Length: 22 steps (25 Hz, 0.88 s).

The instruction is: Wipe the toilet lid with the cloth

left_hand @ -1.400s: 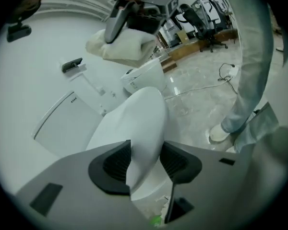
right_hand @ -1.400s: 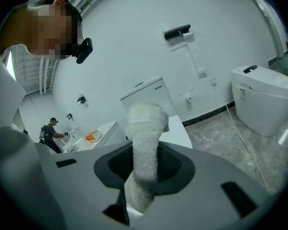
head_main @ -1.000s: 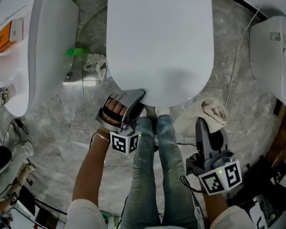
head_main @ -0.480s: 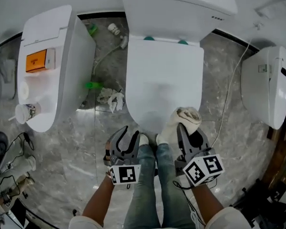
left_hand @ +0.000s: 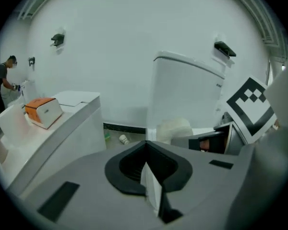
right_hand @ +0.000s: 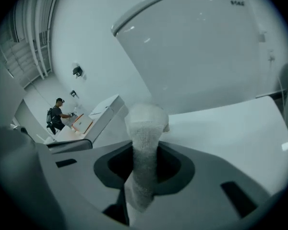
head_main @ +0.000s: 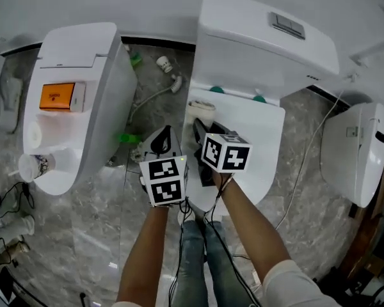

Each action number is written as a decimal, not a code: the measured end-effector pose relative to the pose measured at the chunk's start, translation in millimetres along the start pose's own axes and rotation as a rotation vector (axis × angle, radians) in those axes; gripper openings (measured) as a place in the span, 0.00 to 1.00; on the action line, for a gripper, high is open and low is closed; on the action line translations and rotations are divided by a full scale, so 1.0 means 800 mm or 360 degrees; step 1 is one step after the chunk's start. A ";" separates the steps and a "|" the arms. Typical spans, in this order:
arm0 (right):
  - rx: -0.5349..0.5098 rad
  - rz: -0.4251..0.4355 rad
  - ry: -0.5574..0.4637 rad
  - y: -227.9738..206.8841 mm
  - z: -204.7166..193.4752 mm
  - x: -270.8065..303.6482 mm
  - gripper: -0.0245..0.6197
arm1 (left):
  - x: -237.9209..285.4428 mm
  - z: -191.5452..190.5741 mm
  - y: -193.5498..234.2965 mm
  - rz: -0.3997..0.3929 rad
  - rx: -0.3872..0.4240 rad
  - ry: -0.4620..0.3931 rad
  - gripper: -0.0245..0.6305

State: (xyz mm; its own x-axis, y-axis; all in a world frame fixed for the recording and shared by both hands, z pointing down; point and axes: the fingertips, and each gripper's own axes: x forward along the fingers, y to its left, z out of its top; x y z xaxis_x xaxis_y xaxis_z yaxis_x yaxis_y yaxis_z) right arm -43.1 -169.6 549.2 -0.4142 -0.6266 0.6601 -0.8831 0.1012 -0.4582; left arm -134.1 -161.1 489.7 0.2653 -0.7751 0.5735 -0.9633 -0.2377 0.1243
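Observation:
The white toilet lid (head_main: 259,152) lies closed below the cistern (head_main: 262,37). My right gripper (head_main: 198,125) reaches over the lid's rear left corner and is shut on the pale cloth (head_main: 200,109). In the right gripper view the cloth (right_hand: 145,123) stands up out of the jaws (right_hand: 143,150) above the lid (right_hand: 221,123). My left gripper (head_main: 164,133) hovers just left of the lid. Its jaws have just closed with nothing between them (left_hand: 146,152). From the left gripper view the cloth (left_hand: 175,128) shows ahead, at the foot of the cistern (left_hand: 182,90).
A second toilet (head_main: 77,94) stands at the left, with an orange box (head_main: 59,96) and a cup (head_main: 32,166) on it. A third toilet (head_main: 358,152) is at the right. Crumpled paper (head_main: 141,153) and cables lie on the marble floor. The person's legs (head_main: 198,261) are below.
Both grippers moved forward from the lid's front edge. The right one carried the cloth up to the lid's rear left corner. The left one rolled and its jaws closed.

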 end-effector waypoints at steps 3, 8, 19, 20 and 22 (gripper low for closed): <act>-0.0029 -0.0004 0.0050 -0.002 0.014 0.034 0.17 | 0.019 0.005 0.018 -0.0004 -0.0094 -0.0026 0.06; -0.0010 -0.0044 0.0097 -0.027 0.014 0.051 0.17 | 0.034 -0.013 0.005 -0.0058 -0.0111 0.0034 0.06; 0.0055 -0.0192 0.0057 -0.156 0.034 -0.024 0.17 | 0.070 -0.028 -0.125 -0.0278 -0.0040 0.0094 0.06; 0.0059 -0.0237 0.0047 -0.181 0.036 -0.040 0.17 | 0.072 -0.030 -0.142 -0.0304 -0.0032 0.0094 0.06; 0.0077 -0.0342 0.0029 -0.232 0.038 -0.073 0.17 | 0.076 -0.031 -0.178 -0.0345 -0.0013 0.0081 0.06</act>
State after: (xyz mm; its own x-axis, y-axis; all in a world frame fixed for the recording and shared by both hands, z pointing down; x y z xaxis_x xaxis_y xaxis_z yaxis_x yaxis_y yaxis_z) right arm 151.8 -175.0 577.8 -0.2218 -0.6158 0.7560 -0.9401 -0.0709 -0.3335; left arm 18.2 -160.1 527.0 0.4639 -0.6759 0.5727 -0.8844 -0.3905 0.2556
